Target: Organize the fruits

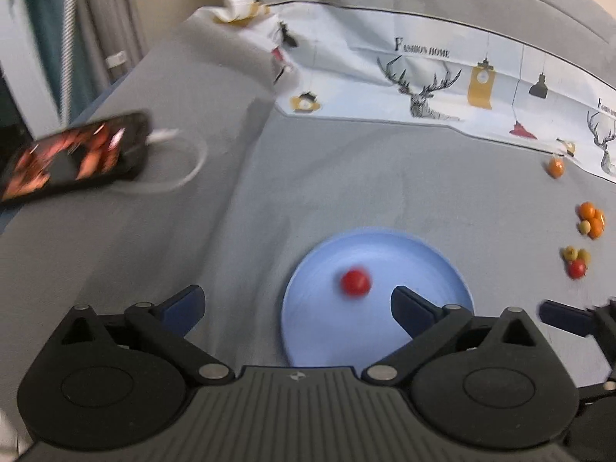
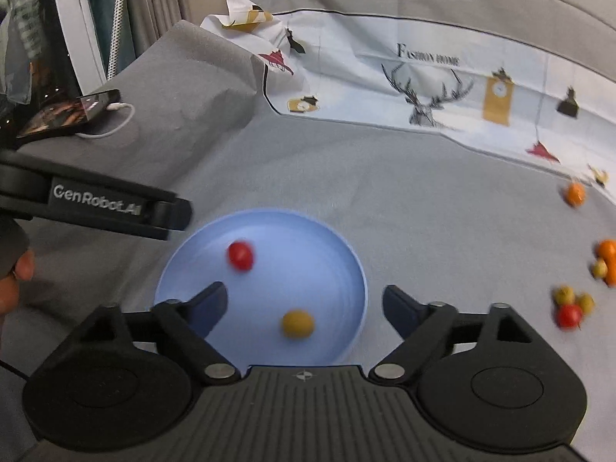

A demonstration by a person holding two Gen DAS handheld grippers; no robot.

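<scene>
A blue plate lies on the grey cloth. A red cherry tomato sits in it, and the right wrist view also shows a yellow fruit in it. My left gripper is open and empty over the plate's left edge. My right gripper is open and empty, with the yellow fruit lying between its fingers. Loose fruits lie to the right: a single orange one, an orange cluster, and a yellow-and-red cluster.
A phone with a white cable lies at the left. A white printed cloth runs along the back. The left gripper's body crosses the right wrist view at the left.
</scene>
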